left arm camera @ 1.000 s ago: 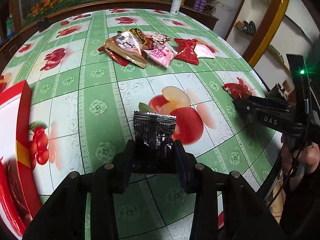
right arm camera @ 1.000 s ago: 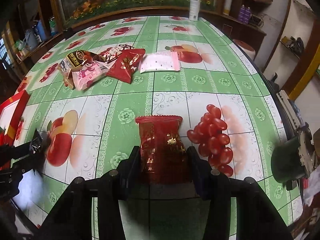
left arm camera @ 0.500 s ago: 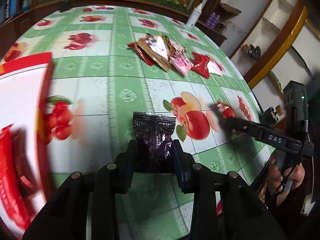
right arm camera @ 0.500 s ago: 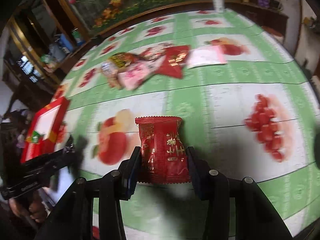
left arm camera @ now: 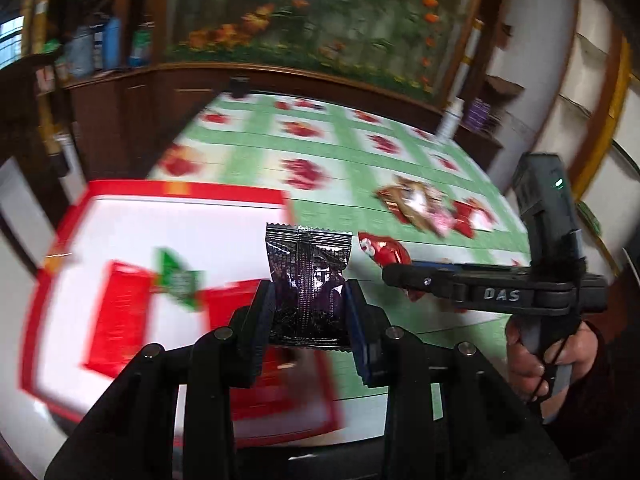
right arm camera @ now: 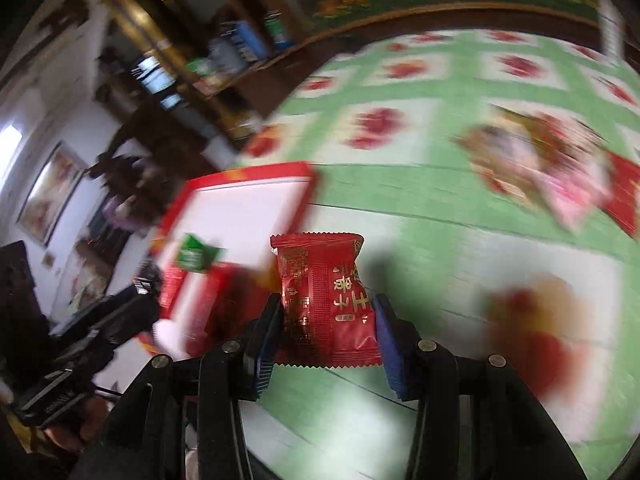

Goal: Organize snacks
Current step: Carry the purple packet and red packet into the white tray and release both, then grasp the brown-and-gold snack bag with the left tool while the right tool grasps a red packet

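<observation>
Left wrist view: the left gripper [left arm camera: 310,312] has its fingers [left arm camera: 264,312] clenched on a dark purple packet [left arm camera: 306,280], which stands upright between them, its crimped top edge up. Behind and below the packet lies a red-rimmed white box [left arm camera: 180,196], blurred, with red packets [left arm camera: 116,312] and a green packet [left arm camera: 178,278] inside it. The box sits at the left edge of a tabletop [left arm camera: 348,160] covered in a green and white cloth with fruit prints. To the right in this view, the right gripper [left arm camera: 396,276] reaches in level, held by a hand [left arm camera: 544,356], and a red packet [left arm camera: 384,252] shows at its tip. Farther back on the cloth lies a pile of snacks [left arm camera: 432,210], blurred. In the right wrist view, the right gripper [right arm camera: 326,332] has its fingers [right arm camera: 386,340] grasping the red packet [right arm camera: 324,300] by its sides, printed face toward the camera, above the cloth just right of the box [right arm camera: 248,200]. The green packet [right arm camera: 196,256] lies in the box. The left gripper [right arm camera: 140,288] shows at lower left, beside the box. The snack pile [right arm camera: 552,168] lies at upper right, well apart from both grippers.
</observation>
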A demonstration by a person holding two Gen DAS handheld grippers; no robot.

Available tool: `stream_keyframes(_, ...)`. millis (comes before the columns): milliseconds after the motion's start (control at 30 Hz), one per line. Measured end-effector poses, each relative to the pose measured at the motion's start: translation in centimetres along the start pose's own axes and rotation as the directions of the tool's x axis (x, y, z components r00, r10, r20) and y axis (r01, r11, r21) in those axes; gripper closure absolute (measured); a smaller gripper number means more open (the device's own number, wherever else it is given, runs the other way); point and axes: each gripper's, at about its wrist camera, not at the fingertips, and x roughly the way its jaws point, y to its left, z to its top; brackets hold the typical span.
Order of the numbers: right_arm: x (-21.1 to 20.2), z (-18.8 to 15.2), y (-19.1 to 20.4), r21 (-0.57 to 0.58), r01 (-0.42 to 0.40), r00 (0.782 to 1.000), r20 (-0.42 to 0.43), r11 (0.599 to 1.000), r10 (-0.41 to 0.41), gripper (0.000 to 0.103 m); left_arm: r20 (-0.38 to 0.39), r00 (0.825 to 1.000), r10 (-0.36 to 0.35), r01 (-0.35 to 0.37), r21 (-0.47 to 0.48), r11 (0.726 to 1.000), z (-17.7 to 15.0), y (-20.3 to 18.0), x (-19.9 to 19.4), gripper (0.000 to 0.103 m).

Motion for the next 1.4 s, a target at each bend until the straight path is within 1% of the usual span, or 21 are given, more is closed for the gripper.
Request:
stream_keyframes(100,1.8,1.2,3.7,-0.049,-0.069,0.998,0.011,0.996,0.069,0.056,0.014,0.998,0.059,-0.058,-0.028,0.998,-0.2,2.1,-0.4,0.070)
stream_keyframes(133,2.3,1.5,4.4,-0.053,-0.098,0.995,0.013,0.994,0.099,0.053,0.018,0.996,0.085,-0.084,-0.036,0.996,-0.2,2.7,-0.5,0.064)
stream_keyframes(200,2.9,2.0,5.3,-0.039,-0.157,0.987,0.011,0.987,0.157,0.053,0.028,0.993,0.117,-0.115,-0.052,0.992,-0.3,3.4,-0.5,0.057)
stream_keyframes(233,3.1,2.2,5.3,-0.022,-0.182,0.983,0.017,0.983,0.182,0.053,0.030,0.991,0.129,-0.127,-0.062,0.990,-0.4,3.6,-0.5,0.049)
stream_keyframes(267,3.0,2.3,5.1,-0.010,-0.187,0.982,0.030,0.982,0.187,0.053,0.028,0.991,0.133,-0.131,-0.067,0.989,-0.5,3.7,-0.3,0.043)
stream_keyframes(300,2.8,2.2,4.6,-0.001,-0.175,0.983,0.051,0.985,0.175,0.053,0.025,0.991,0.132,-0.130,-0.069,0.989,-0.5,3.8,-0.1,0.043)
stream_keyframes(400,2.5,2.0,2.4,0.031,-0.084,0.994,0.075,0.996,0.082,0.050,-0.002,0.995,0.104,-0.104,-0.061,0.993,-0.8,3.1,0.9,0.043)
stream_keyframes(500,2.3,1.3,-1.6,0.125,-0.064,0.996,0.071,0.990,0.056,0.050,-0.037,0.998,0.045,-0.046,-0.028,0.999,-1.0,1.0,2.2,0.043)
stream_keyframes(567,2.0,0.8,-3.7,0.155,-0.034,0.997,0.068,0.987,0.023,0.050,-0.064,0.998,0.011,-0.010,0.015,1.000,-1.2,-1.1,3.1,0.043)
stream_keyframes(633,1.4,0.0,-5.5,0.172,-0.002,0.997,0.074,0.985,-0.011,0.050,-0.084,0.996,-0.012,0.016,0.046,0.999,-1.2,-2.8,3.6,0.043)
stream_keyframes(733,0.2,-0.8,-8.4,0.207,0.020,0.996,0.084,0.978,-0.038,0.050,-0.118,0.992,-0.033,0.043,0.084,0.996,-1.0,-4.9,4.5,0.042)
stream_keyframes(900,-2.8,-1.6,-13.3,0.284,0.065,0.987,0.126,0.957,-0.105,0.049,-0.169,0.985,-0.045,0.062,0.100,0.993,-0.2,-7.5,6.5,0.041)
stream_keyframes(967,-4.2,-1.7,-15.0,0.307,0.100,0.977,0.149,0.946,-0.152,0.049,-0.178,0.983,-0.041,0.061,0.108,0.992,0.3,-8.3,7.3,0.041)
stream_keyframes(1000,-5.1,-1.7,-16.2,0.325,0.123,0.969,0.166,0.937,-0.185,0.049,-0.181,0.983,-0.038,0.059,0.114,0.992,0.6,-8.7,7.7,0.041)
stream_keyframes(1067,-6.3,-1.6,-17.7,0.355,0.146,0.956,0.191,0.924,-0.224,0.049,-0.183,0.983,-0.029,0.053,0.130,0.990,1.4,-9.6,8.6,0.041)
stream_keyframes(1167,-8.0,-1.1,-20.8,0.437,0.198,0.924,0.216,0.877,-0.316,0.047,-0.171,0.985,-0.007,0.034,0.155,0.987,3.1,-10.9,10.0,0.041)
stream_keyframes(1233,-8.5,-0.6,-22.1,0.464,0.202,0.915,0.225,0.862,-0.335,0.047,-0.155,0.988,-0.007,0.032,0.159,0.987,4.5,-11.9,10.9,0.041)
stream_keyframes(1300,-9.1,-0.1,-23.4,0.498,0.212,0.898,0.239,0.841,-0.369,0.047,-0.136,0.991,0.004,0.018,0.160,0.987,5.6,-12.6,11.8,0.041)
stream_keyframes(1333,-9.3,0.1,-24.0,0.508,0.215,0.894,0.243,0.834,-0.378,0.045,-0.122,0.992,0.009,0.009,0.152,0.988,6.3,-13.0,12.3,0.041)
stream_keyframes(1400,-9.4,0.8,-25.1,0.528,0.212,0.883,0.256,0.822,-0.393,0.044,-0.095,0.995,0.019,-0.007,0.124,0.992,7.5,-13.5,13.4,0.041)
